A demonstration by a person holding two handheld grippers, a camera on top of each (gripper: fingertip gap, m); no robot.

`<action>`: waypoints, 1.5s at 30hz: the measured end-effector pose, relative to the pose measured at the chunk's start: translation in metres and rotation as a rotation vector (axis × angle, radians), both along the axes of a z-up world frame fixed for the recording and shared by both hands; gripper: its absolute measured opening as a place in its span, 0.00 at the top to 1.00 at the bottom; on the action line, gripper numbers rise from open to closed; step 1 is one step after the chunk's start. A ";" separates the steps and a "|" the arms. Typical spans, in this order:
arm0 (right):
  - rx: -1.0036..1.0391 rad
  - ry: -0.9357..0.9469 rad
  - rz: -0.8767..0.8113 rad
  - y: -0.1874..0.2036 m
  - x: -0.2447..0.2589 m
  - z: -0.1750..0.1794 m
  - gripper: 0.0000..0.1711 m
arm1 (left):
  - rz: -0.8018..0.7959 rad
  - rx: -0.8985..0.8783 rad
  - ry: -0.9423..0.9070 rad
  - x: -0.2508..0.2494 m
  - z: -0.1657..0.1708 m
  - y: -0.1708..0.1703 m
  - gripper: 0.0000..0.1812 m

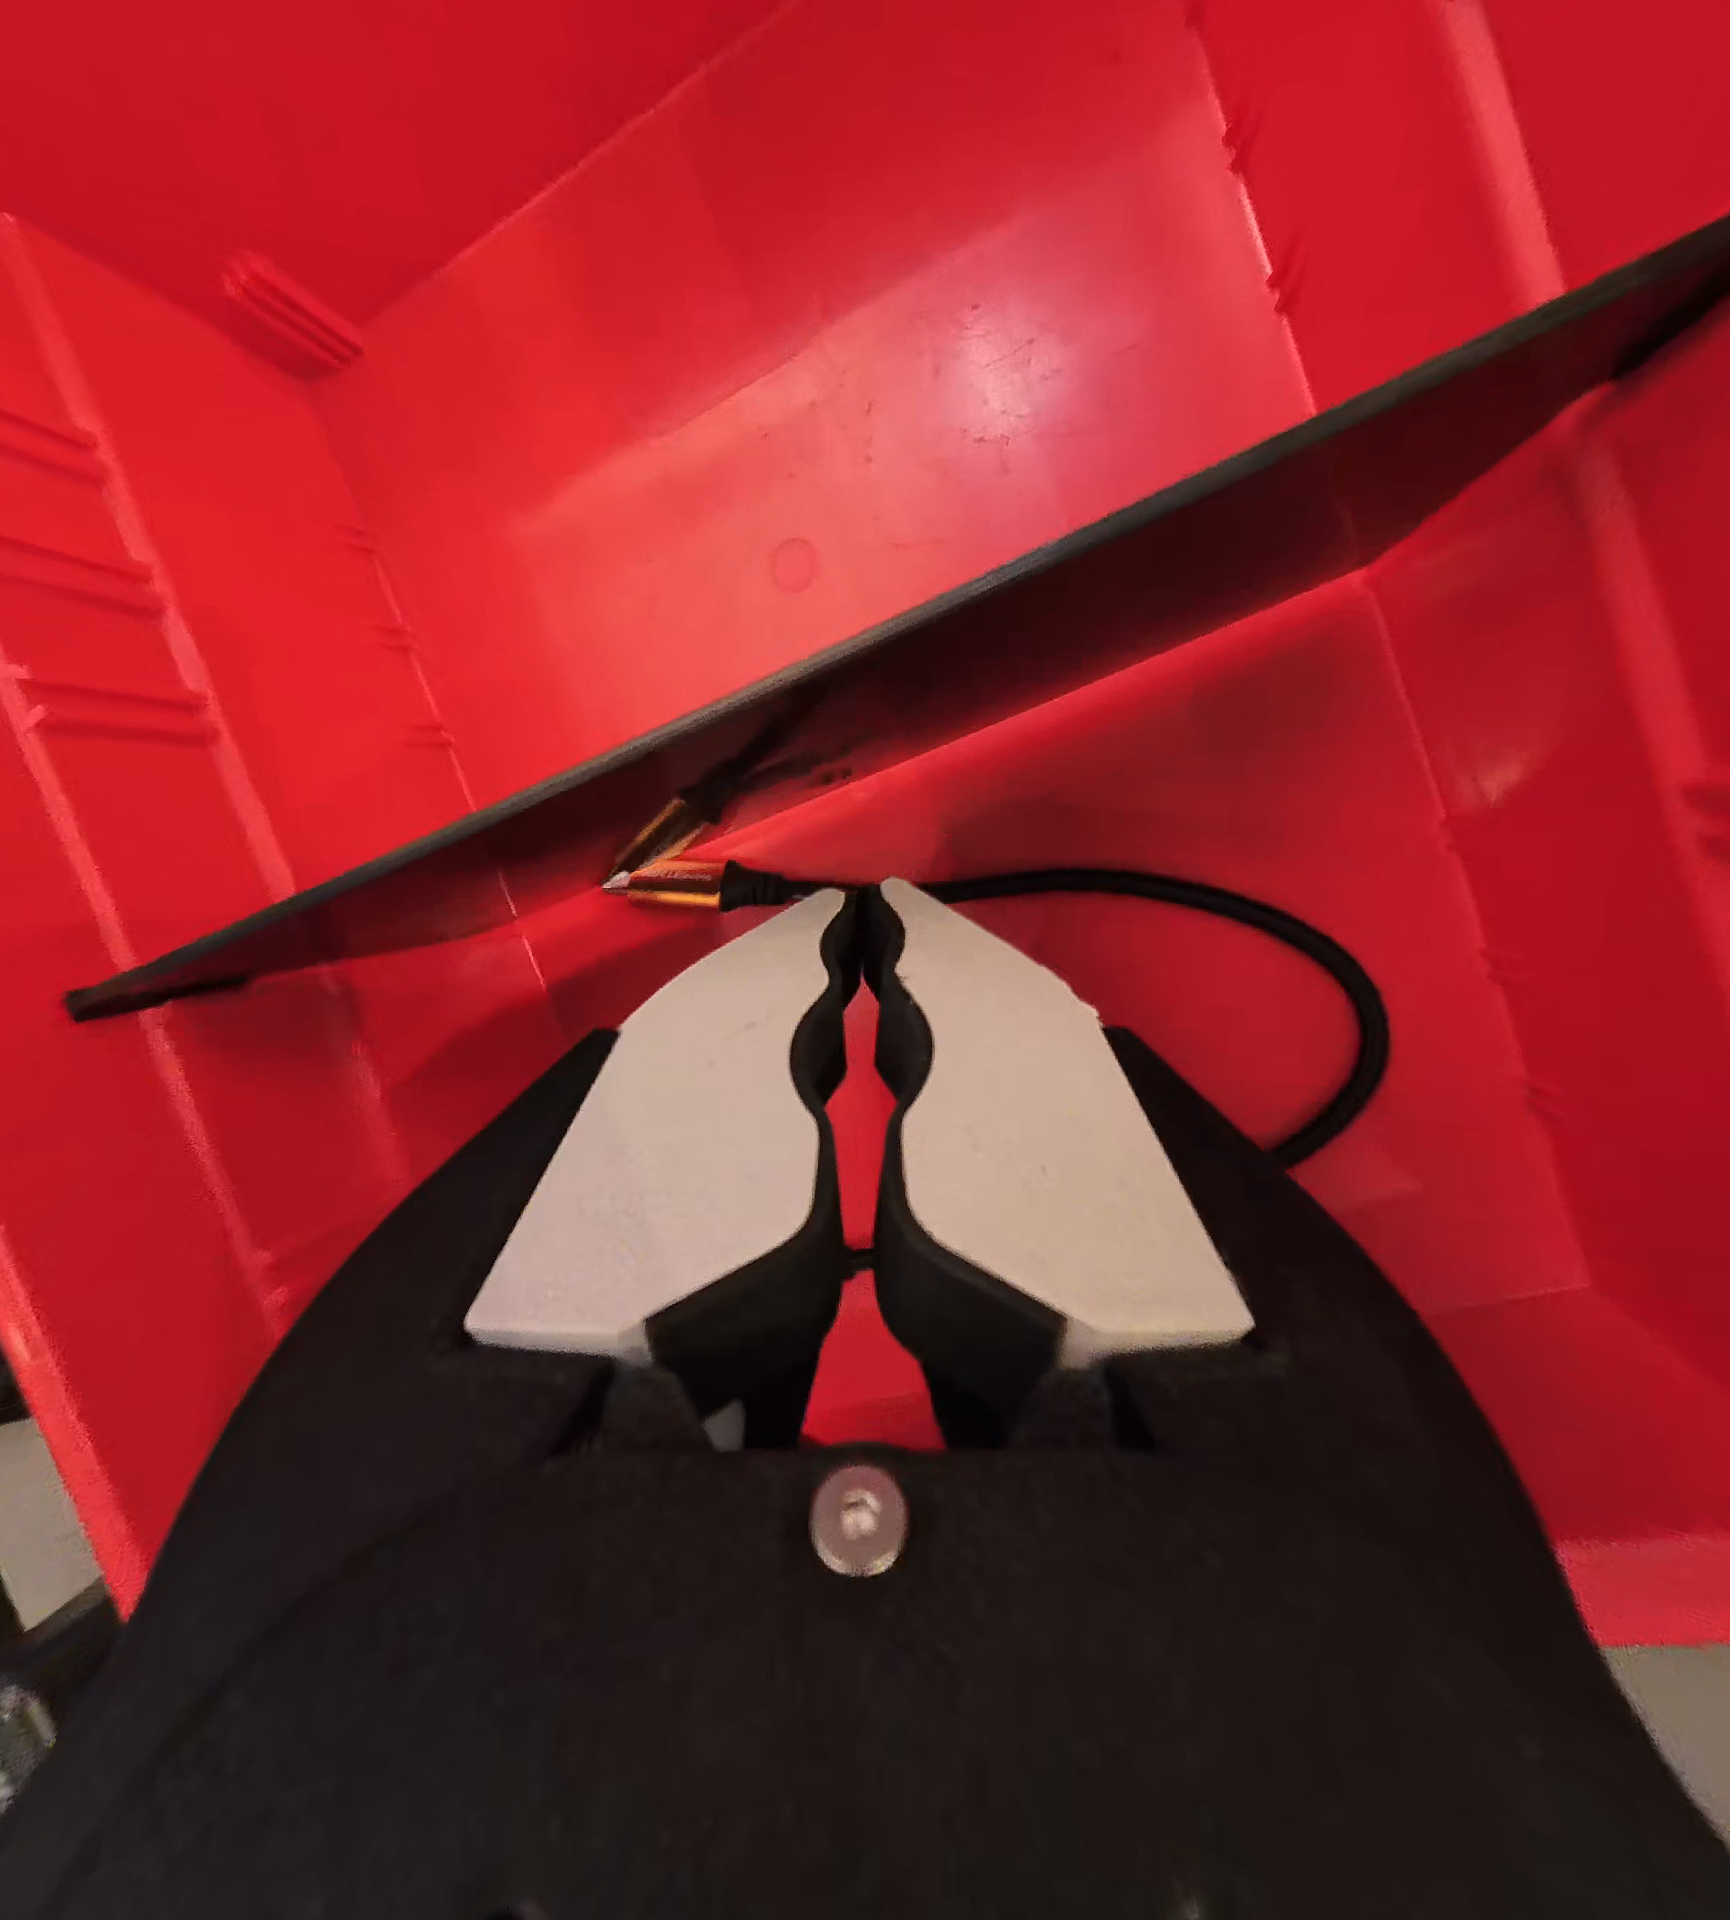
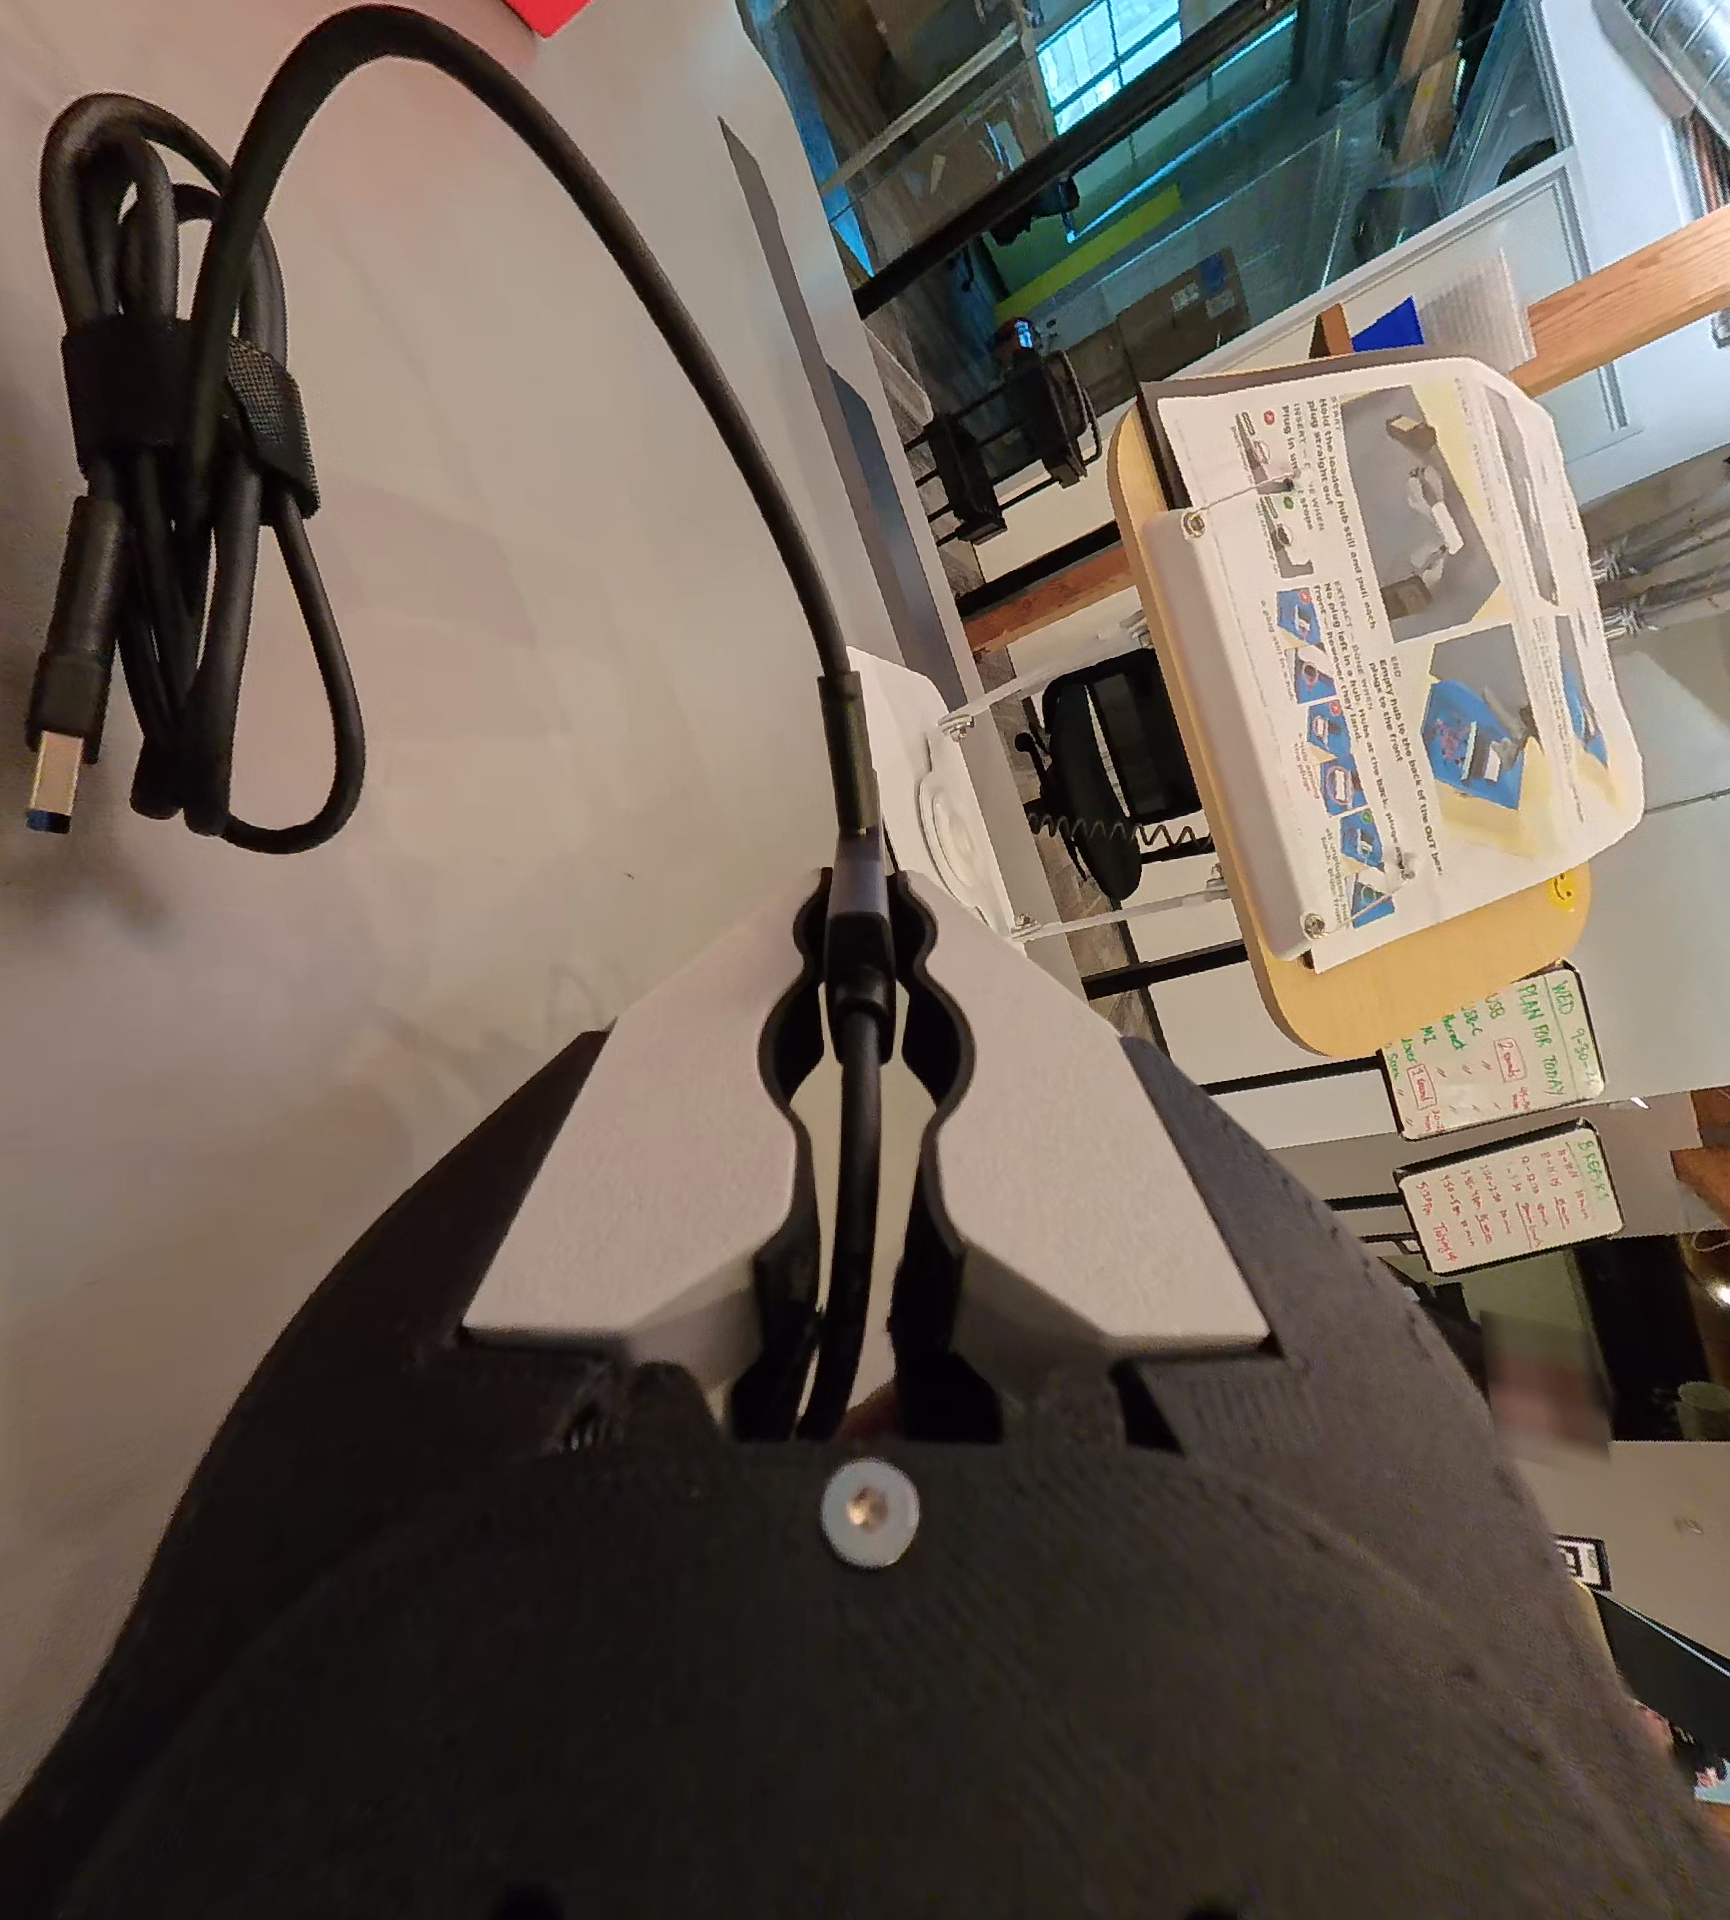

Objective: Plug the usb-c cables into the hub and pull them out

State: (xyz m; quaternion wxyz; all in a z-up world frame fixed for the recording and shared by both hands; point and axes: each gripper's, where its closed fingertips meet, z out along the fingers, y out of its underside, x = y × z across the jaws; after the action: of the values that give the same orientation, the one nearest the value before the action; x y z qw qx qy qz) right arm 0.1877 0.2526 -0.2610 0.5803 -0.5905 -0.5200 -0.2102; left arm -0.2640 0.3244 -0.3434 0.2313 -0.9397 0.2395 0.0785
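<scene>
Braided cable (image 1: 1256,1039) w/ orange plug (image 1: 679,883) in bin

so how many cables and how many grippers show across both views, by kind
cables: 3 – orange-plug cable, held black cable, bundled cable
grippers: 2 – left gripper, right gripper
total: 5

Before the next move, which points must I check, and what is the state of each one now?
1. Left gripper jaws shut on the braided cable: ok.
2. Its orange plug clear of the black divider in the red bin: cannot tell.
3. Right gripper holds a grey plug: ok.
4. Hub in sight: not ok.
5. Bundled cable lies apart on the table: ok.
</scene>
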 end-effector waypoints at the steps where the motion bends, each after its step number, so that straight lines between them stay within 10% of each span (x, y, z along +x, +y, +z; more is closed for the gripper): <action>1: 0.000 0.000 0.002 0.000 -0.001 0.000 0.96 | 0.006 0.006 -0.014 0.000 0.003 0.000 1.00; 10: -0.001 0.003 0.009 -0.002 -0.004 0.000 0.96 | -0.010 0.001 -0.056 -0.002 0.000 0.004 0.71; 20: -0.011 -0.004 0.007 -0.001 0.000 -0.003 0.96 | -0.644 -0.141 0.240 0.010 -0.015 -0.015 0.79; 45: -0.050 -0.006 0.014 0.007 0.002 -0.012 0.96 | -0.713 -0.092 0.081 0.025 0.003 -0.019 0.99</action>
State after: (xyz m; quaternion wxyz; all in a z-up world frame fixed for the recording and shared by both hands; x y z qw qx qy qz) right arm 0.1892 0.2594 -0.2730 0.5650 -0.6007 -0.5310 -0.1950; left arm -0.2391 0.3050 -0.3400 0.1920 -0.8026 0.5645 0.0190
